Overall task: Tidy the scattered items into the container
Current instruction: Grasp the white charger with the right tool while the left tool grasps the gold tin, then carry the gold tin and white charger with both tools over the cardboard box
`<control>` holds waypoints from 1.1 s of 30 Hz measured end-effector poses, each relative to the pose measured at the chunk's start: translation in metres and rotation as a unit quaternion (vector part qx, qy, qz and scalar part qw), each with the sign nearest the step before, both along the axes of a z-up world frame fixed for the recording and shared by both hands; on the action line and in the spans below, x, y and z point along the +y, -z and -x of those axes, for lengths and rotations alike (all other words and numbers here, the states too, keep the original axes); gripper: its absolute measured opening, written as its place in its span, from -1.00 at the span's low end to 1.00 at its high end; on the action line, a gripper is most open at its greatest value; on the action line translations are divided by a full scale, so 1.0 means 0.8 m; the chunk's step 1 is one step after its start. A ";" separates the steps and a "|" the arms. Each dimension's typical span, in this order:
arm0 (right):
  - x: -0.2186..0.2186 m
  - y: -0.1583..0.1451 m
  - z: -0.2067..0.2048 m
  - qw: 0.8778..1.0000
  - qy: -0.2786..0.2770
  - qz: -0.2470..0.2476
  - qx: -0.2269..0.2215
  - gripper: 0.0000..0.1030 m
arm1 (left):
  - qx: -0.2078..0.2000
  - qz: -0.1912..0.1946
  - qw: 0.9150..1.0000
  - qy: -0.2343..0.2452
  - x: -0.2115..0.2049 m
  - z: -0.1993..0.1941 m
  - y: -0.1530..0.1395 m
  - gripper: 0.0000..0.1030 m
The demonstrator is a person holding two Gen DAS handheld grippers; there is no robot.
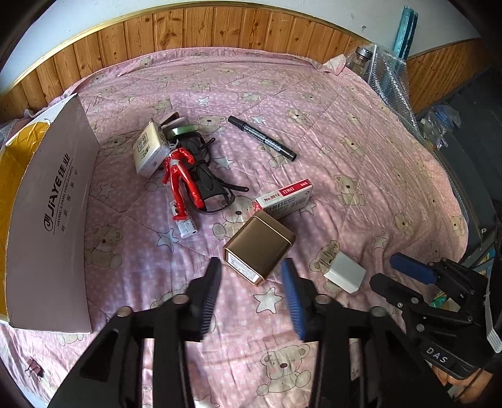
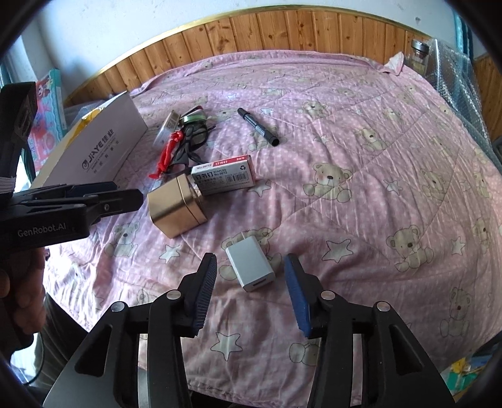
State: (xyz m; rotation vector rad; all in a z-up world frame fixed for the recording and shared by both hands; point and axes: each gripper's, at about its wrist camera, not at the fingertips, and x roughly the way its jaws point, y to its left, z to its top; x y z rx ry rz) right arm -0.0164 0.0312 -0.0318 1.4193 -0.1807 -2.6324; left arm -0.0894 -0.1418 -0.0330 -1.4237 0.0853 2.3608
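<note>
Scattered items lie on a pink bear-print quilt (image 1: 360,163). My left gripper (image 1: 251,262) is open, its fingers either side of the near end of a gold tin (image 1: 260,244) without touching it. My right gripper (image 2: 250,256) is open, straddling a white charger (image 2: 251,266). Behind the tin lies a red-and-white staple box (image 1: 285,197). Farther back are a black marker (image 1: 262,138), a red toy figure (image 1: 182,179) lying on black glasses (image 1: 213,185), and a small silver box (image 1: 150,150). The open cardboard box (image 1: 53,204) stands at the left.
A wooden panel wall (image 1: 219,28) runs behind the bed. A glass jar (image 1: 364,59) and bubble wrap (image 1: 389,78) sit at the far right corner. A binder clip (image 1: 34,370) lies near the left front. The bed's edge drops off on the right.
</note>
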 end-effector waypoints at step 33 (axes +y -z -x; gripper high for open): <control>0.005 0.056 0.039 0.999 -0.014 0.016 -0.036 -0.38 | -0.042 -0.016 0.999 0.026 0.032 0.033 0.075 0.09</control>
